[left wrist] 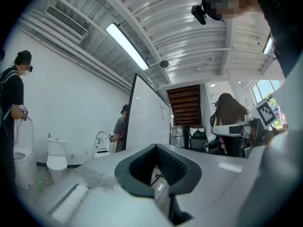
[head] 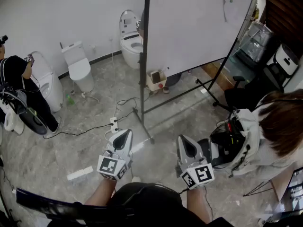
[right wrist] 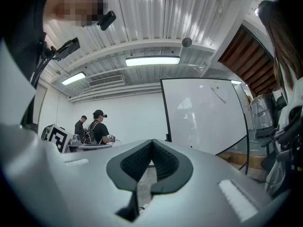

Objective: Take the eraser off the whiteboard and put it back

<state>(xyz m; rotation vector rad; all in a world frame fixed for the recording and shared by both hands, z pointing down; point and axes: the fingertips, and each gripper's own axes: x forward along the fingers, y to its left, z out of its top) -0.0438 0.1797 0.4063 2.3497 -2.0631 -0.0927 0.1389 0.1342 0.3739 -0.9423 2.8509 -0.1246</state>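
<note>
Both tools are held low and level over the floor (head: 57,150), well short of the whiteboard (head: 189,27). The left tool (head: 124,134) has its jaws pressed together with nothing between them. The right tool (head: 187,142) reads the same: closed and empty.

A small pale item high on the board's far side is probably the eraser (head: 230,1). It is too faint to confirm, and no tool has touched it.

Risks noted:
- A cable (head: 90,129) and the stand (head: 142,122) lie across the approach, so there is a trip or snag hazard.
- Neither tool can take the eraser until its jaws are spread.
- The eraser sits high. A stretched, off-centre pinch could drop it or push the free-standing board back.
- A person (head: 277,126) sits close on the right and could be knocked.
</note>
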